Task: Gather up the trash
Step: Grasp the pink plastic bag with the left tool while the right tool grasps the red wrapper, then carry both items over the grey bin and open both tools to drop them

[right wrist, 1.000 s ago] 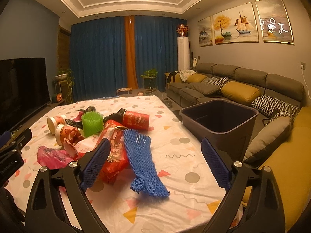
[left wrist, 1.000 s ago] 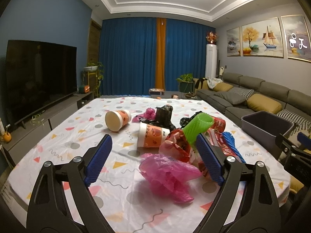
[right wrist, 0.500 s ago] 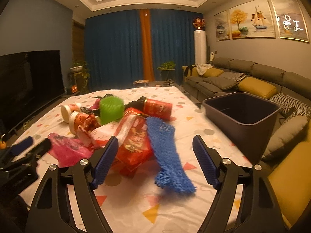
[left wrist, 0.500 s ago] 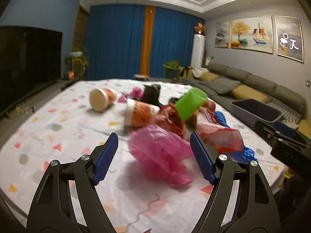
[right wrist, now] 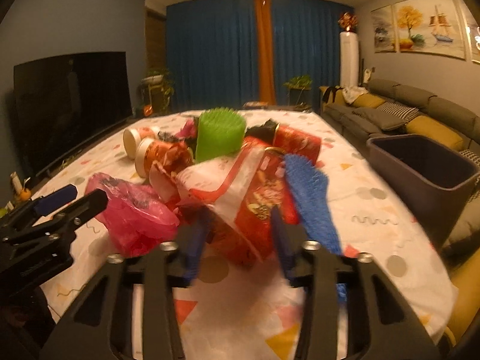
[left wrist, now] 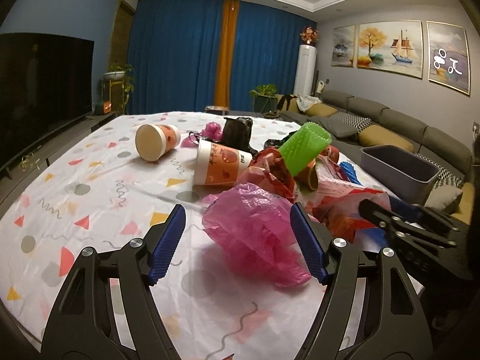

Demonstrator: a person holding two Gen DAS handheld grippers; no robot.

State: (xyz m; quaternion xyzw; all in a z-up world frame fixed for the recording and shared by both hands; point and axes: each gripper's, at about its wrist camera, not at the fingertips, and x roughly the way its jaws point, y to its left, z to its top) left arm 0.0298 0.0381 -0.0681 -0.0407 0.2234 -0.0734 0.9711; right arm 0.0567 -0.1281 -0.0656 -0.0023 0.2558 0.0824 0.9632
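Trash: a heap of litter on the table [left wrist: 90,186], which is covered by a white cloth with coloured triangles, dots and squiggles.
Pink plastic bag [left wrist: 255,228]: crumpled, at the near edge of the heap; also seen from the right wrist view [right wrist: 135,210].
Red snack wrapper [right wrist: 258,207]: lies in the middle of the heap, partly under a white-and-red bag [right wrist: 216,180].
Blue foam net [right wrist: 312,198]: lies along the right side of the red snack wrapper, touching it.
Green foam net [left wrist: 303,147]: a ribbed sleeve resting on top of the heap.
Paper cups: one [left wrist: 156,145] lies on its side apart from the heap, base toward the camera; a second [left wrist: 219,165] lies against the heap.
Black bag [left wrist: 237,132]: behind the cups.
Left gripper [left wrist: 237,240]: jaws wide and just been narrowing; the pink plastic bag sits between the blue pads, nearer the right-hand pad, and contact cannot be confirmed.
Right gripper [right wrist: 237,237]: jaws narrow and just been closing quickly; blurred; the lower end of the red snack wrapper lies between the pads, and whether they press on it cannot be told.
Bin [right wrist: 420,162]: dark grey, open-topped, beside the table's right edge, near the sofa [left wrist: 390,120].
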